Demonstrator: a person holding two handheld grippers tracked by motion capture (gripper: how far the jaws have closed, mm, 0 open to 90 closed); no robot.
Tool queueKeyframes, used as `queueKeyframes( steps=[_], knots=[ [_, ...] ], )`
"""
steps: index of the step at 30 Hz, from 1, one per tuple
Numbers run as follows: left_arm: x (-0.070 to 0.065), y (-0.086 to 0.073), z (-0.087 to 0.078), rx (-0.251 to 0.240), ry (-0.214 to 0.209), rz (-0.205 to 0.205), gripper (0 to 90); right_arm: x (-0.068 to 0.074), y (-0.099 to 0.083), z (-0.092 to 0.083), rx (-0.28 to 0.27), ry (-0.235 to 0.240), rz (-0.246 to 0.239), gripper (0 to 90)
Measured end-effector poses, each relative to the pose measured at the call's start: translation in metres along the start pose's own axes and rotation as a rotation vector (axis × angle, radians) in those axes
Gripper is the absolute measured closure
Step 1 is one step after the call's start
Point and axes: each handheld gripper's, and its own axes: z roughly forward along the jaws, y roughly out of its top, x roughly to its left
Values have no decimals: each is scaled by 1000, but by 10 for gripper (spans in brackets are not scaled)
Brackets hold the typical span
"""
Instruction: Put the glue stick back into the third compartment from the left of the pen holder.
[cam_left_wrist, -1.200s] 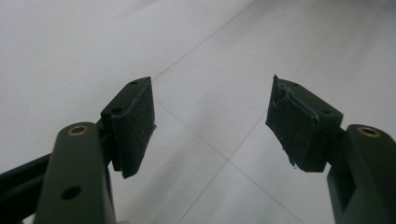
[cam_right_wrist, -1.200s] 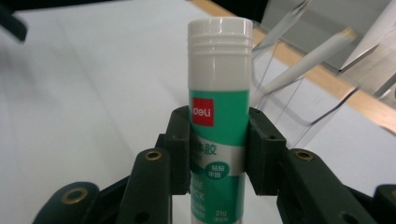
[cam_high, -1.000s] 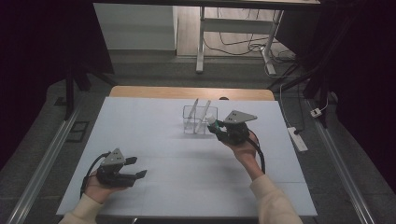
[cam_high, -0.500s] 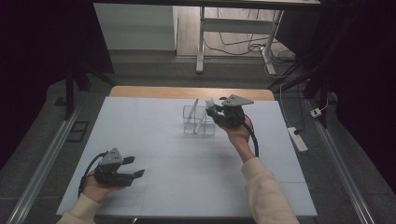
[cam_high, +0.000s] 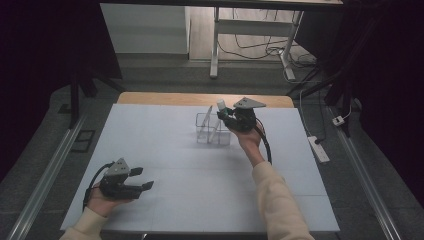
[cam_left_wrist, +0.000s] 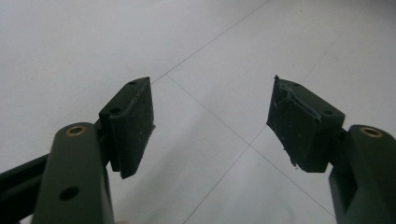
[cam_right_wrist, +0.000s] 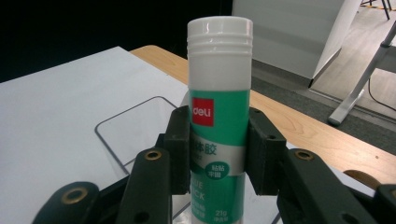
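My right gripper (cam_high: 226, 119) is shut on a green and white glue stick (cam_right_wrist: 218, 116) with a white cap (cam_high: 221, 104), held upright. It hovers just above the right side of a clear plastic organiser box (cam_high: 210, 129) at the back middle of the table; the box's rim (cam_right_wrist: 126, 112) shows below the jaws. My left gripper (cam_high: 142, 179) rests near the front left of the table, open, with nothing between its pads (cam_left_wrist: 135, 119); only bare table lies under it.
The white table top (cam_high: 165, 150) has a wooden strip (cam_high: 165, 98) along its far edge. A power strip (cam_high: 319, 148) lies on the floor at the right. A desk frame (cam_high: 215, 45) with cables stands beyond the table.
My right gripper has carried the glue stick away from me and slightly left, from beside the box to over its right side. The left gripper has stayed put.
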Motion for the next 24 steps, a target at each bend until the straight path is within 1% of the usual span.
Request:
queueKeyframes(
  steps=[1,4,5,6,8,10,11,14,17,19,21,24],
  knots=[
    [0,0,0,0,0,0,318,-1,-1,2,1,-4,-1,643],
    [0,-1,0,2,0,-2,318,-2,-4,5,-15,6,10,639],
    [1,-1,0,3,1,-2,318,-2,-4,5,-15,3,3,630],
    [1,-1,0,5,1,-2,318,-1,-4,5,-20,4,1,611],
    [1,-1,1,5,2,-2,318,0,-3,3,-39,-6,0,521],
    [1,-1,1,5,2,-1,318,2,-2,0,-41,-20,-4,488],
    [0,-1,1,5,2,0,318,2,-1,-2,-44,-18,-9,488],
    [0,0,1,5,2,2,318,1,0,-8,-41,-17,-6,453],
    [0,0,1,6,2,1,318,2,-1,-16,-36,-22,-13,446],
    [0,-1,1,7,2,1,318,2,-2,-21,-30,-11,-11,446],
    [0,0,1,6,3,1,318,2,-5,-29,-20,-8,-16,445],
    [0,-1,0,4,5,-1,318,2,-12,-43,0,12,-18,445]
  ],
)
